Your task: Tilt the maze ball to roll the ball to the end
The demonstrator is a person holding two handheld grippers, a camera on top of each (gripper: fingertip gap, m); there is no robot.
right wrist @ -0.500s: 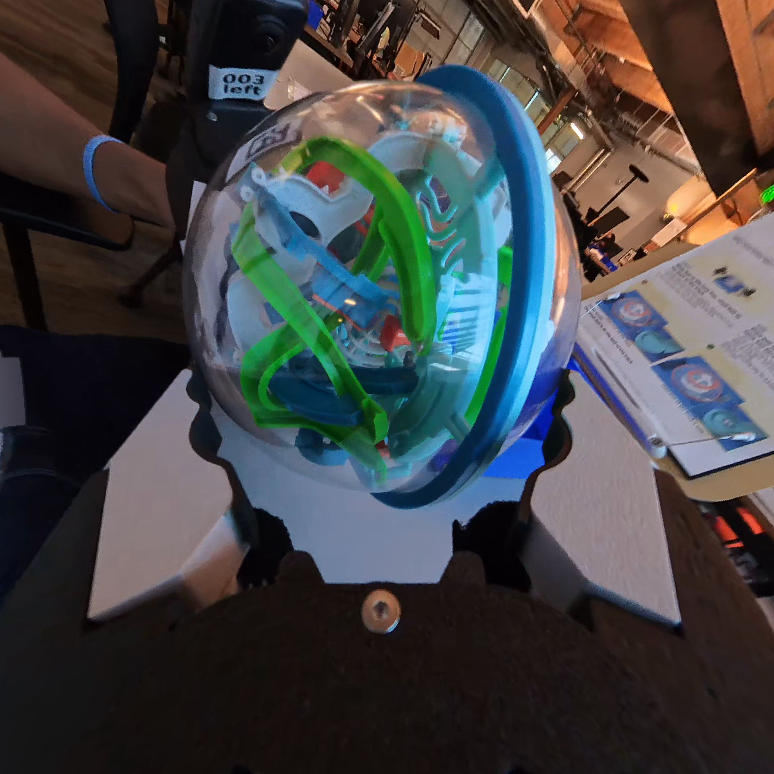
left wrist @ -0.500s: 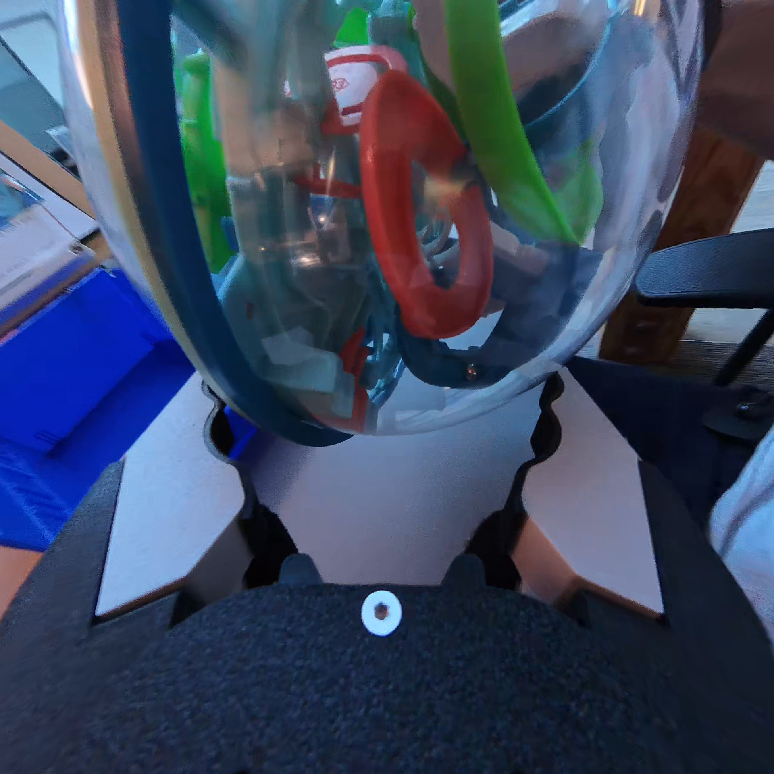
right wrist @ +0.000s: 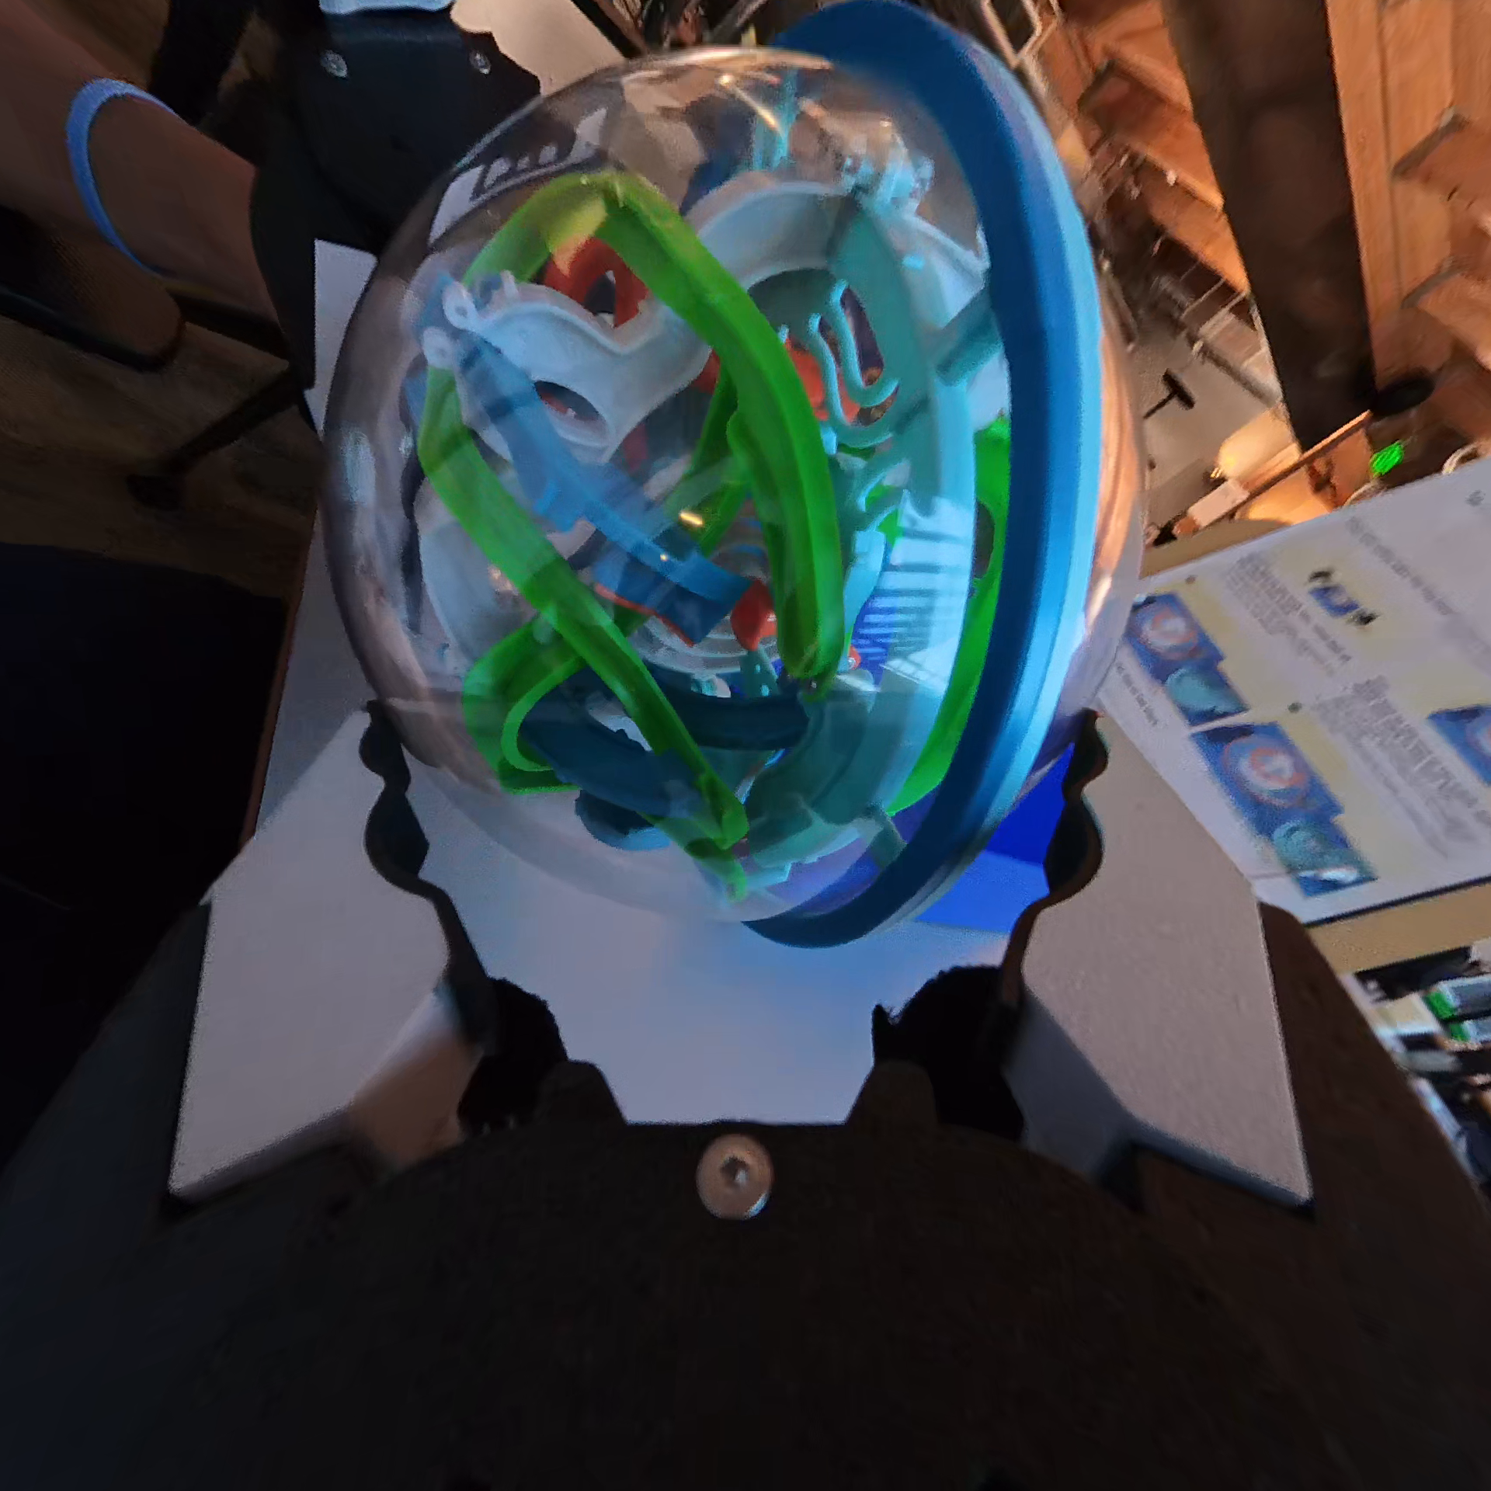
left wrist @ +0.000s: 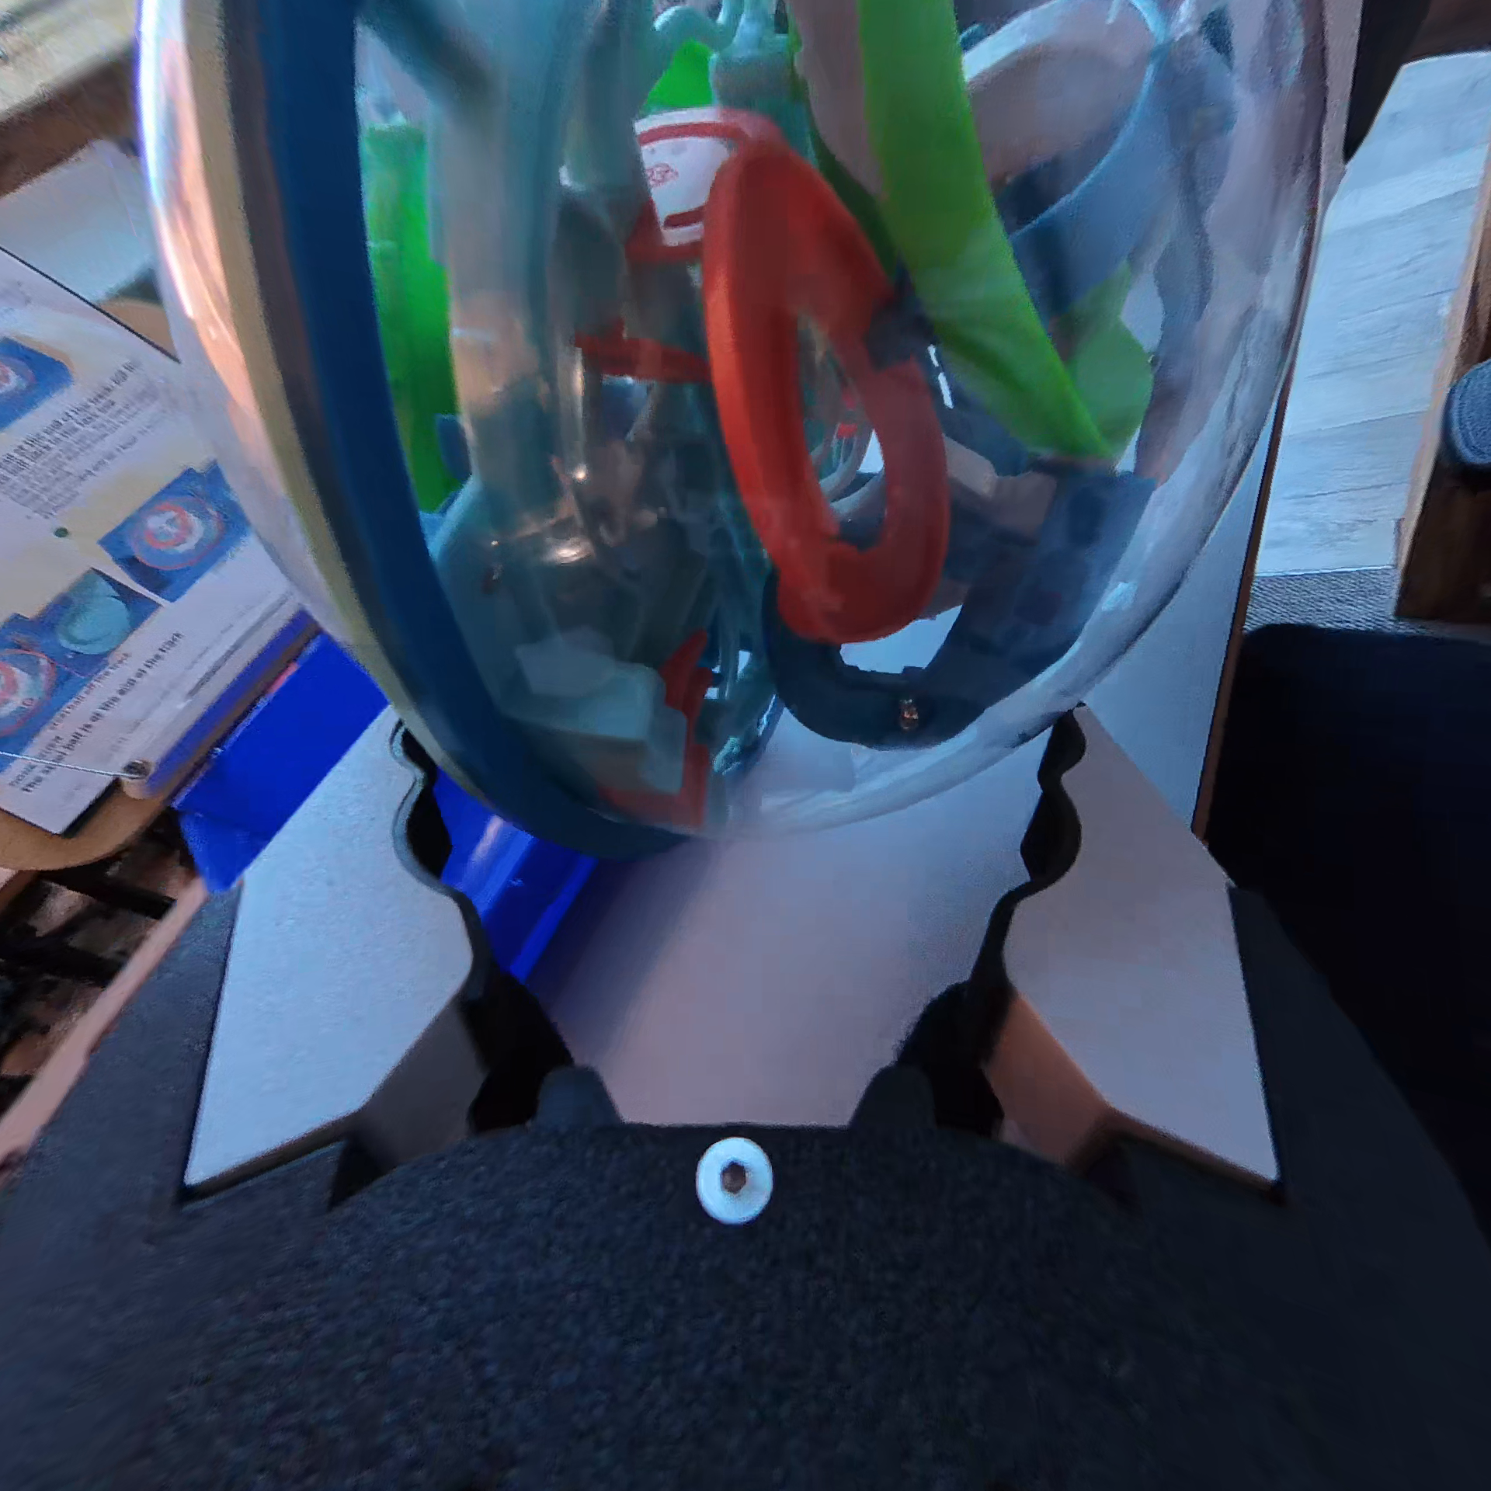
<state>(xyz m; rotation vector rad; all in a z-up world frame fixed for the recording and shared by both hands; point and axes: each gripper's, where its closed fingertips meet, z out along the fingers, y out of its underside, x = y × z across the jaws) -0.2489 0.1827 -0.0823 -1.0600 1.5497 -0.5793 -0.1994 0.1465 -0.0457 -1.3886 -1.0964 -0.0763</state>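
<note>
Clear plastic maze sphere with blue equator band [left wrist: 726, 419] is pinched between both claws, held off the white table [left wrist: 774, 968].

Left gripper [left wrist: 730, 774] and right gripper [right wrist: 726, 774] each clamp the shell at its 6 o'clock. Small steel ball [left wrist: 908, 712] sits on dark track at 5 o'clock; risk: overtilt drops it off-track, and the smooth shell may slip.

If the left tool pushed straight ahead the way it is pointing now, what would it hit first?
The maze ball. Its clear shell already fills the gap in front of the left tool and appears held between the fingers, so it would likely press on the sphere at once. How much gap remains is unclear.
</note>
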